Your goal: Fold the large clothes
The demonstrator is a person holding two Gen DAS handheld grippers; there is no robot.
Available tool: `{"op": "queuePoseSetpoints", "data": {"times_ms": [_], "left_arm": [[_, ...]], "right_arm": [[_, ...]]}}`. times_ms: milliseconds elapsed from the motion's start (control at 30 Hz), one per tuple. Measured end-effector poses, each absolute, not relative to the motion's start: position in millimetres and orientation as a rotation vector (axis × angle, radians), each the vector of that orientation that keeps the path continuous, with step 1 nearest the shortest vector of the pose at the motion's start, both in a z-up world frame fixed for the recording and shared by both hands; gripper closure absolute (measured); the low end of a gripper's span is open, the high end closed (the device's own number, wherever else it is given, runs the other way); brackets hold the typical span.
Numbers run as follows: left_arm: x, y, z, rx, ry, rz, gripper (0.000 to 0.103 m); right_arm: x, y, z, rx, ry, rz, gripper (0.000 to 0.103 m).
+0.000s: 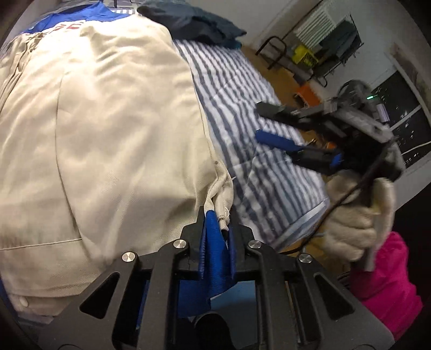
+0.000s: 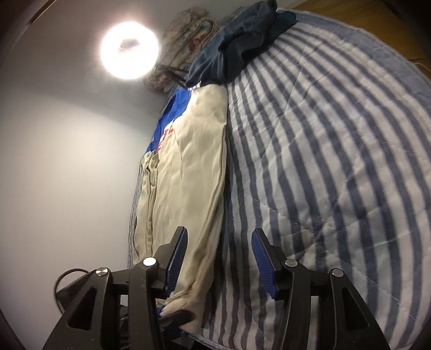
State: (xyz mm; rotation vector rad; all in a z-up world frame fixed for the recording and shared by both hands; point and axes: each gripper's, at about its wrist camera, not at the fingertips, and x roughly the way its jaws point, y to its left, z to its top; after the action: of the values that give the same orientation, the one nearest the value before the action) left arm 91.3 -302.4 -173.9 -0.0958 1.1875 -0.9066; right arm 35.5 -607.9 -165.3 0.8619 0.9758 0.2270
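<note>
1. The beige garment [image 1: 107, 134] lay lengthwise on the striped bedspread [image 1: 242, 107], already folded to a narrow strip.
2. Your left gripper [image 1: 218, 228] pinched its near hem corner.
3. Your right gripper [image 2: 219, 258] hung spread, holding nothing.
4. Crosswise folds appeared still left to you

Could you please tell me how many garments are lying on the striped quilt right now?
3: beige trousers along the quilt's wall-side edge, a blue shirt under their far end, dark clothing bunched beyond. More may be hidden.
</note>
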Motion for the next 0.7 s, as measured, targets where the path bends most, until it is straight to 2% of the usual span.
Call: {"op": "queuePoseSetpoints", "data": {"times_ms": [100,367,433,500,567,700], "left_arm": [[93.8,-294.4,-168.9,-0.166,1.191,-0.918,0.092],[95.9,-264.1,-158.4,-0.292,1.173,-0.923,0.092],[95.3,-256.9,-158.3,-0.31,1.171,-0.921,0.092],[96.9,-253.0,-159.1,-0.325,1.175,-0.915,0.092],[99.6,-249.7,-160.7,-0.341,1.177,-0.911,0.092],[99.8,-235.9,-159.6,-0.376,1.176,-0.915,0.092]], "right_arm": [[46.8,-602.6,-172.2,0.888,0.956,0.247,0.038],[95.5,-579.0,-203.7,0.961,0.99,0.253,0.039],[110.2,-571.2,-210.4,0.964,1.001,0.237,0.049],[121.2,-562.1,-211.2,0.948,1.015,0.24,0.077],[130.0,-551.0,-205.2,0.886,1.036,0.242,0.091],[141.7,-519.6,-180.2,0.715,1.036,0.2,0.096]]}}
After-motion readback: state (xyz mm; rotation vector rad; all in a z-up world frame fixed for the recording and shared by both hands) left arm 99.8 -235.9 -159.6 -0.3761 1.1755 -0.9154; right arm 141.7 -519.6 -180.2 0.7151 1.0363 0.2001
